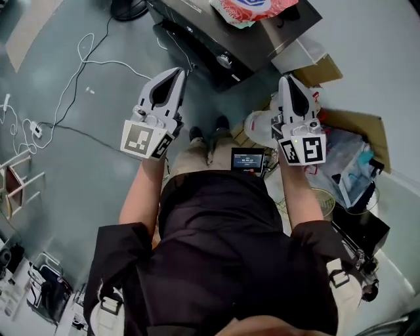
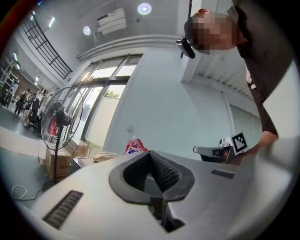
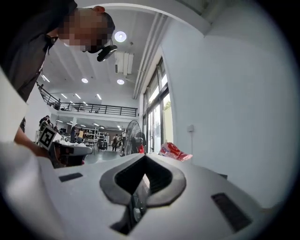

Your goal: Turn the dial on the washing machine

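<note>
Grey-green floor (image 1: 85,190), white cable (image 1: 80,47) looped across it, cardboard box (image 1: 357,125) at right. Pale wall (image 2: 159,103) with tall windows (image 2: 101,91) beside it, daylight coming in. Standing fan (image 2: 60,123) near stacked cardboard boxes (image 2: 70,152). Round ceiling lights (image 2: 144,8), air-conditioning unit (image 2: 111,21) up high. Railed balcony (image 3: 89,109) far across hall

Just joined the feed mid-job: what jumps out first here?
The left gripper and the right gripper, both shut and empty, are held side by side mid-frame in the head view. Beyond them, at the top edge, stands the dark washing machine with a red-and-white bag on top.
</note>
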Demonstrator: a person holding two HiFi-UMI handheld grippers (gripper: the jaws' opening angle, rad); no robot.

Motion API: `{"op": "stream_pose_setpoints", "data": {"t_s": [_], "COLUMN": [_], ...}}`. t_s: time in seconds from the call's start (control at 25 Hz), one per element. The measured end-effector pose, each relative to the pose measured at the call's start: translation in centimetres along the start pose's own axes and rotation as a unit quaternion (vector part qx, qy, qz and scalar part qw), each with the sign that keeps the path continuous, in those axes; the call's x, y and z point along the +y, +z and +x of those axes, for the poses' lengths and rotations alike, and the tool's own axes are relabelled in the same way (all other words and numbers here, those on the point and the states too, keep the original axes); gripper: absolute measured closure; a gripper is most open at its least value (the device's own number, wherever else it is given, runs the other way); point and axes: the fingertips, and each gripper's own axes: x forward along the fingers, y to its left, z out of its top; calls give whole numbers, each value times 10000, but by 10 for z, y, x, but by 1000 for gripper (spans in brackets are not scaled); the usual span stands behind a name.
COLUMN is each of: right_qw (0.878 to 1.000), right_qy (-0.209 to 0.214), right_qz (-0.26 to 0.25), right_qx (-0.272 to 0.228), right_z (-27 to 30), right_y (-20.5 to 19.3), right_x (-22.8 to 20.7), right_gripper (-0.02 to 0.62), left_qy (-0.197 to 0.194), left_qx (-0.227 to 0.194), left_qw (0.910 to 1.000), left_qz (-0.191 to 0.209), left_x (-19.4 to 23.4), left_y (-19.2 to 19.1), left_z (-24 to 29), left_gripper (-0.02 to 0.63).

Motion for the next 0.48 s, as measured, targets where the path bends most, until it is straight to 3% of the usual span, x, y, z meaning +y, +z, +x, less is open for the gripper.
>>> {"op": "stream_pose_setpoints", "data": {"t_s": [0.28,0.48], "right_qw": [9979,9967], "right_qy": [-628,-797], "right_qz": [47,68], "right_qx": [-121,-120], "right_z": [-36,-50], "right_y": [15,17], "right_x": [-14,-16], "right_gripper": [594,594], "left_qy": [-94,-227], "left_qx": [-51,145], "left_qw": [9997,9995], "left_qz": [228,156], "left_x": [6,6], "left_y": [29,29], "left_z": [-12,-12], "left_gripper": [612,612]}}
